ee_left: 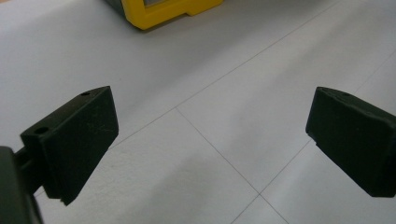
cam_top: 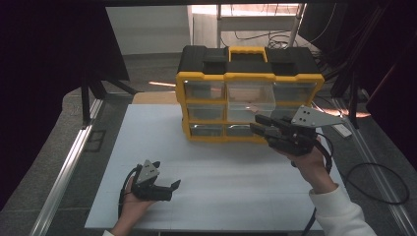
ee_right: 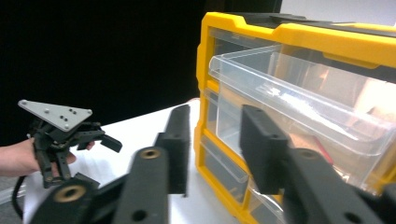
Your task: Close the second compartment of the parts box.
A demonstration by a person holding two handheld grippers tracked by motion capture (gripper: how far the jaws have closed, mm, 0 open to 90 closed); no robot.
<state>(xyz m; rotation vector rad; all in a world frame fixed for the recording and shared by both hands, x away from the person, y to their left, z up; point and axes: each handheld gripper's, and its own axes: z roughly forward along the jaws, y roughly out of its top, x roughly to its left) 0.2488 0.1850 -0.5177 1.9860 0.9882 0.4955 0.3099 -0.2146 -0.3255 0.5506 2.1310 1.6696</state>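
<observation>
Standing at the far edge of the white table [cam_top: 206, 162], toward its right corner, a yellow-framed organiser [cam_top: 248, 101] with a black top and a yellow carry handle holds rows of clear plastic drawers. One clear drawer [ee_right: 299, 100] in its upper row is pulled partway out of the frame; what lies inside it cannot be made out, and the lower drawers are too dim to read. The right gripper [cam_top: 260, 127] hovers just in front of the organiser's lower drawers near the table's right edge, its jaws parted a little with nothing between them and no pad pressing on any drawer. The left gripper [cam_top: 169, 189] rests in the person's left hand [cam_top: 133, 201] by the near edge, left of centre and well apart from the organiser, its jaws spread wide over bare table. The right gripper view brings the pulled-out drawer close, showing its clear rim and walls just beyond the jaws, and also catches the left gripper farther off with its grey plate on top. The left gripper view adds the thin seam lines crossing the table and a yellow corner of the organiser at the top.
</observation>
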